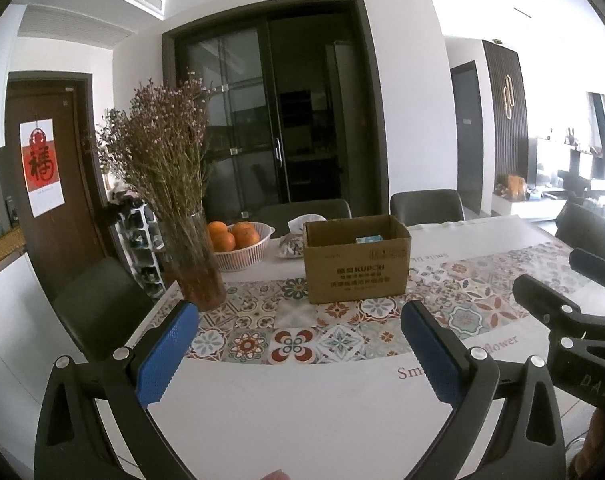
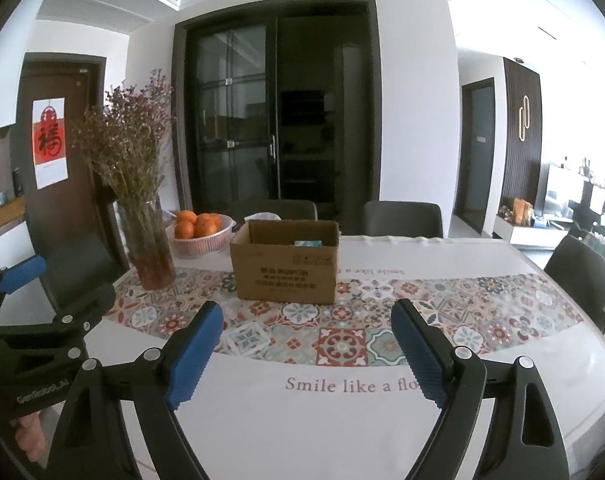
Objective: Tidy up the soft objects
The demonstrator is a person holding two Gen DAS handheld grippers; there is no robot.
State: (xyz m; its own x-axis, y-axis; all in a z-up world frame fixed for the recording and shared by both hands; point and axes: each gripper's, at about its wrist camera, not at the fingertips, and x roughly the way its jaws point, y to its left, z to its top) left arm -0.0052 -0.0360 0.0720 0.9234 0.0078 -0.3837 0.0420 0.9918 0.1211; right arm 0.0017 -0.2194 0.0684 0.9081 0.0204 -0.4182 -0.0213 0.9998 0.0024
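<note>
Both grippers hang wide open and empty above the near edge of the table: the left gripper [image 1: 298,316], with ribbed blue rubber pads [image 1: 164,354], and the right gripper [image 2: 306,316], whose black frame reads "DAS". Beneath them a white tablecloth [image 2: 262,420] printed "Smile like a flower" carries a band of patterned tiles. Beyond stands an open cardboard box [image 2: 286,268] marked "KUPOH", a small light-blue pack [image 2: 308,243] inside it, beside a white slatted basket [image 2: 200,245] of oranges and a glass vase [image 2: 150,248] of dried flowers.
</note>
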